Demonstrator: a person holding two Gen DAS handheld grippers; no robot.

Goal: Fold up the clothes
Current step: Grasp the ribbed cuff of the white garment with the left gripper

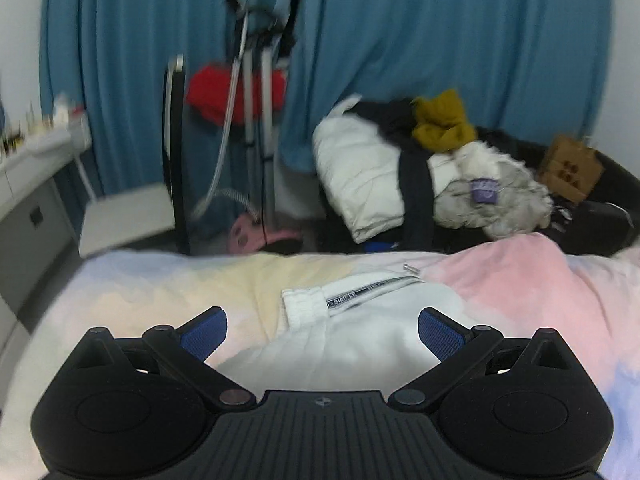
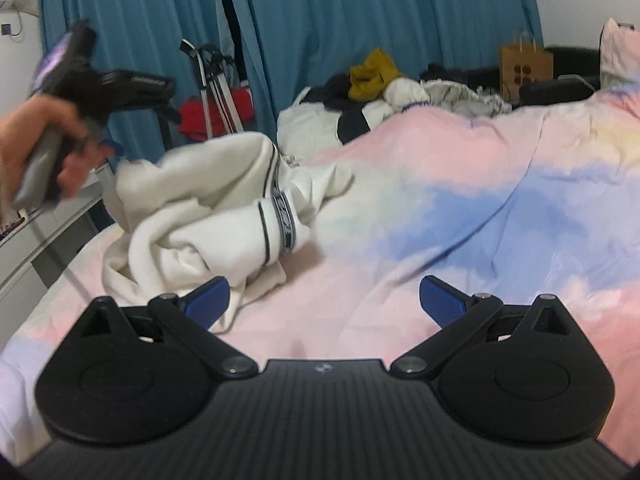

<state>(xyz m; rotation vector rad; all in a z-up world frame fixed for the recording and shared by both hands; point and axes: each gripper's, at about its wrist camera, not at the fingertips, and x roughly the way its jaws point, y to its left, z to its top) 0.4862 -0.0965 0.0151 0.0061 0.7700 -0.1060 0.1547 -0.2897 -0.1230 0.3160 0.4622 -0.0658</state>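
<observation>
- Left gripper (image 1: 322, 334): fingers (image 1: 204, 332) spread wide, blue pads facing inward, nothing clamped between them. Poised over the white garment (image 1: 352, 320), which fills the gap between the pads; contact between pads and fabric cannot be told.
- Same left gripper (image 2: 108, 92) seen blurred from the right wrist view, gripped by the person's hand (image 2: 36, 148) above the raised left end of the white garment (image 2: 208, 216).
- Right gripper (image 2: 324, 300): fingers (image 2: 442, 300) spread wide, holding nothing. Left pad just beside the near edge of the garment; contact cannot be told. Right pad over the bare bedspread (image 2: 460, 208).
- White garment: crumpled in a heap on the bed, toward the left side, with a ribbed hem (image 1: 302, 304) and a dark printed stripe (image 2: 282, 216) showing. Not folded.
- Bedspread (image 1: 520, 288): pastel pink, blue and yellow patches, wrinkled, lying under the garment.
- Beyond the bed: pile of clothes (image 1: 420, 176) with a mustard-yellow item (image 1: 442, 120) on top, brown paper bag (image 1: 570, 168) to its right, blue curtain (image 1: 440, 32) behind, red cloth (image 1: 218, 92) by a metal stand (image 1: 256, 92).
- White worktop (image 1: 28, 160) at far left, carrying small blurred items.
</observation>
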